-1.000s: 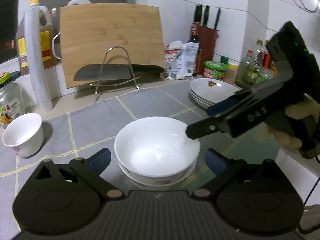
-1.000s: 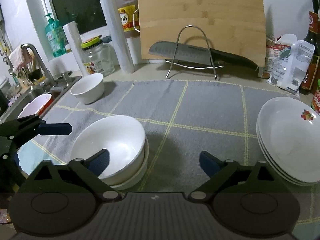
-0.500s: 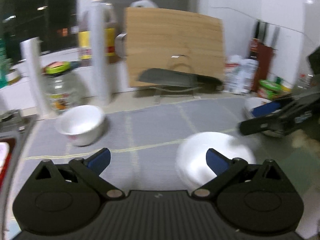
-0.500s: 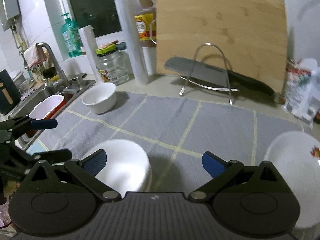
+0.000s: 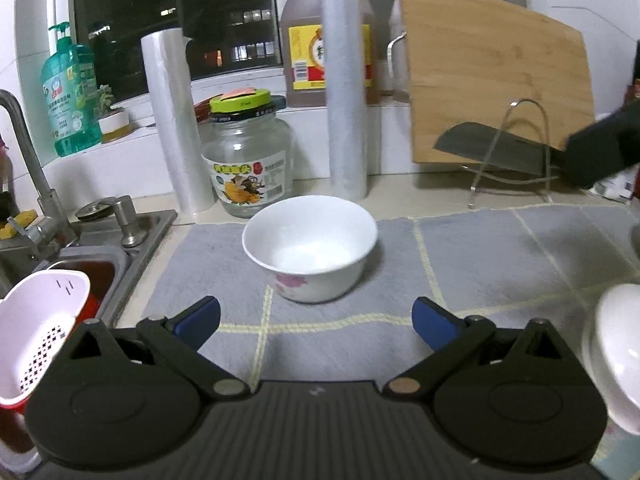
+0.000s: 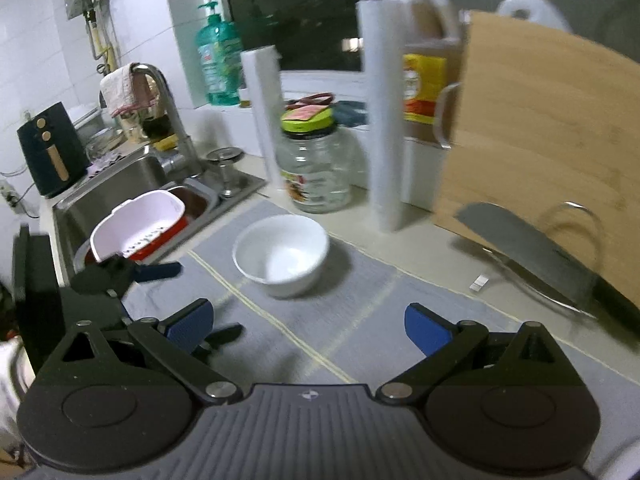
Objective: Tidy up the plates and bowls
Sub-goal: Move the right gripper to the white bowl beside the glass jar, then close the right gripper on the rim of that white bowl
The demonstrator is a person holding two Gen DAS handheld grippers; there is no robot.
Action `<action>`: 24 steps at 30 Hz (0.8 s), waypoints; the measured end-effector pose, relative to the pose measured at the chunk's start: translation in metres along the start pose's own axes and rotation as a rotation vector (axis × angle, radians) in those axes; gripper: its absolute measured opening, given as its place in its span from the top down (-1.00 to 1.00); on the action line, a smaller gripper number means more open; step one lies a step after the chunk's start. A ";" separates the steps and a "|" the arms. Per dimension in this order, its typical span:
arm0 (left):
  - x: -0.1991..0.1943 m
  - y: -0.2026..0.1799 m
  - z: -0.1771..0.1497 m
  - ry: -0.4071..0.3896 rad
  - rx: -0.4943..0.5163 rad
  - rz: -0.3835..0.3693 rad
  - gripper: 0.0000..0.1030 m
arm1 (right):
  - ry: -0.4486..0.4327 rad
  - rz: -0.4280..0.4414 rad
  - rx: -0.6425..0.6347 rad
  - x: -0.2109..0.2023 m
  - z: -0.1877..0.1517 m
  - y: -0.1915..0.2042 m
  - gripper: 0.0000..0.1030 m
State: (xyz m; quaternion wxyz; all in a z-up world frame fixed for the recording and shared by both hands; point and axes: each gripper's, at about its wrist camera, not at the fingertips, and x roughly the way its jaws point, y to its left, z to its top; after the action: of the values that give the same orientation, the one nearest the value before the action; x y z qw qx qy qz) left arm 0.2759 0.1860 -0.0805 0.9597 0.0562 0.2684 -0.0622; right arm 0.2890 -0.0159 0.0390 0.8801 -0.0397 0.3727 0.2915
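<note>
A small white bowl [image 5: 310, 248] with a pink flower mark stands upright on the grey mat [image 5: 480, 248], just ahead of my left gripper [image 5: 316, 320], which is open and empty. The bowl also shows in the right wrist view [image 6: 282, 254], ahead and left of my right gripper [image 6: 308, 326], also open and empty. The stacked white bowls [image 5: 616, 360] sit at the right edge of the left wrist view. The left gripper shows in the right wrist view [image 6: 160, 300] at lower left, near the bowl.
A sink [image 6: 120, 184] with a pink-white strainer basket [image 6: 140, 224] lies to the left. A glass jar [image 5: 248, 168], two film rolls [image 5: 346, 80], oil jugs, a cutting board [image 5: 496, 88] and a cleaver on a wire stand [image 5: 508, 152] line the back.
Both grippers swung left, away from the stacked bowls and plates, and now face the small bowl near the sink. Both stayed open.
</note>
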 end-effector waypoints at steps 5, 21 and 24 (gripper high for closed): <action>0.025 0.003 0.002 -0.004 0.013 -0.008 -0.97 | 0.055 0.054 0.006 0.052 0.027 0.005 -1.00; 0.067 0.020 0.006 -0.017 0.003 -0.101 -0.95 | 0.189 0.067 -0.013 0.166 0.070 0.001 -0.87; 0.070 0.019 0.007 -0.018 0.011 -0.103 -0.94 | 0.218 0.065 -0.020 0.182 0.070 -0.001 -0.78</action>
State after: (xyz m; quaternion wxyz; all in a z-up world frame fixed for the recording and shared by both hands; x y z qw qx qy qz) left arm 0.3416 0.1976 -0.1091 0.9573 0.0468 0.2617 -0.1136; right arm 0.4348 0.0914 -0.0346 0.8241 -0.0679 0.4643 0.3173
